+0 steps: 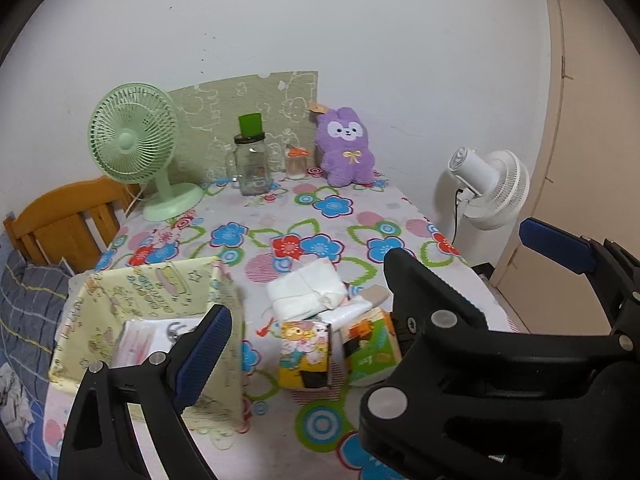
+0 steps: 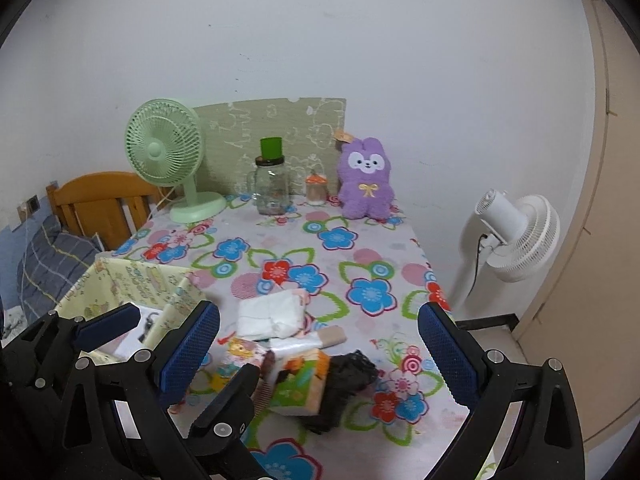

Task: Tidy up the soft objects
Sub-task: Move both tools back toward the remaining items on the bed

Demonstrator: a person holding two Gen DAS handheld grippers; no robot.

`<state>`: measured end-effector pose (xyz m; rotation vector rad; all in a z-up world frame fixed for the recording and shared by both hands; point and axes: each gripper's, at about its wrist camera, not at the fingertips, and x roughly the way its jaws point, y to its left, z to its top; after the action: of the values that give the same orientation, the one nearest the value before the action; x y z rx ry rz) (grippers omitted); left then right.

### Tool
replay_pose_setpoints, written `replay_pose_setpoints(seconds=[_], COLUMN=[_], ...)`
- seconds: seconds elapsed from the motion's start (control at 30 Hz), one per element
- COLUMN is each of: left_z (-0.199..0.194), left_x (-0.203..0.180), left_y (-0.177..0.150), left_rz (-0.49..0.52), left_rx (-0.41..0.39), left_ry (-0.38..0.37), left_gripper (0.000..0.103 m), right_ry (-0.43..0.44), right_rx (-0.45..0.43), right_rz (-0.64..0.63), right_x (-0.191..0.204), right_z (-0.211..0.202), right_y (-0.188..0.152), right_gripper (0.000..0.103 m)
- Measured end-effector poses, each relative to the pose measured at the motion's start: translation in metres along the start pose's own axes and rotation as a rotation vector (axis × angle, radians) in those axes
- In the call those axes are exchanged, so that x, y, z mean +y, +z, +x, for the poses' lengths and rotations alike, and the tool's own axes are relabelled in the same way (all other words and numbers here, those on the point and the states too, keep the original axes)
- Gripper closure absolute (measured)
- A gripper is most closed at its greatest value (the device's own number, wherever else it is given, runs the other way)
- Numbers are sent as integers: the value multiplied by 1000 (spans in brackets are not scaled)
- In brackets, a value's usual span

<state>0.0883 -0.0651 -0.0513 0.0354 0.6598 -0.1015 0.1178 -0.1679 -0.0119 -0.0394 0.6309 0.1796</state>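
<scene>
The counter (image 2: pixel 280 248) has a bright flower cloth on it. At the near left side sits a yellow cloth box (image 1: pixel 160 292) with its top open. It looks floppy, so its walls may bend if pushed. Something flat and white lies inside it, but I cannot tell what it is.

At the back stand a green fan (image 2: pixel 168 156) and a purple bunny toy (image 2: pixel 366 180). The bunny is soft and light, and a squeeze around its fat middle would hold it.

Near the front is a little pile. A folded white cloth (image 2: pixel 272 314) lies on top at the back, soft and easy to pinch at a thick fold. Just in front are two tissue packs (image 1: pixel 336 348), squishy and light, best held across their flat sides. A black lacy cloth (image 2: pixel 344 380) touches the right pack. It is thin and could slip.

The left gripper (image 1: pixel 312 328) is open wide and holds nothing. The right gripper (image 2: pixel 320 352) is open wide too, with the pile between its fingers (image 2: pixel 448 356).
</scene>
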Motion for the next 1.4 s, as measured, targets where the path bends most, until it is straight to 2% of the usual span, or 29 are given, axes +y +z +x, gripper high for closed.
replay_pose_setpoints(seconds=[0.27, 0.53, 0.87, 1.27, 1.4], left_z=[19, 43, 72, 102, 109], left_x=[-18, -29, -22, -20, -18], left_y=[-5, -12, -25, -38, -40], left_rz=[-1, -5, -42, -28, -28], left_rx=[12, 69, 131, 207, 227], left_ry=[-15, -11, 31, 51, 60], left_gripper=[8, 8, 8, 9, 10], right_ry=[-8, -16, 1, 12, 14], right_rx=[12, 39, 81, 175, 205], right_rz=[20, 53, 76, 112, 124], right_x=[-22, -38, -44, -50, -51], right_z=[13, 31, 57, 93, 102], right_y=[-12, -25, -42, -61, -65], right_gripper=[2, 2, 2, 3, 9])
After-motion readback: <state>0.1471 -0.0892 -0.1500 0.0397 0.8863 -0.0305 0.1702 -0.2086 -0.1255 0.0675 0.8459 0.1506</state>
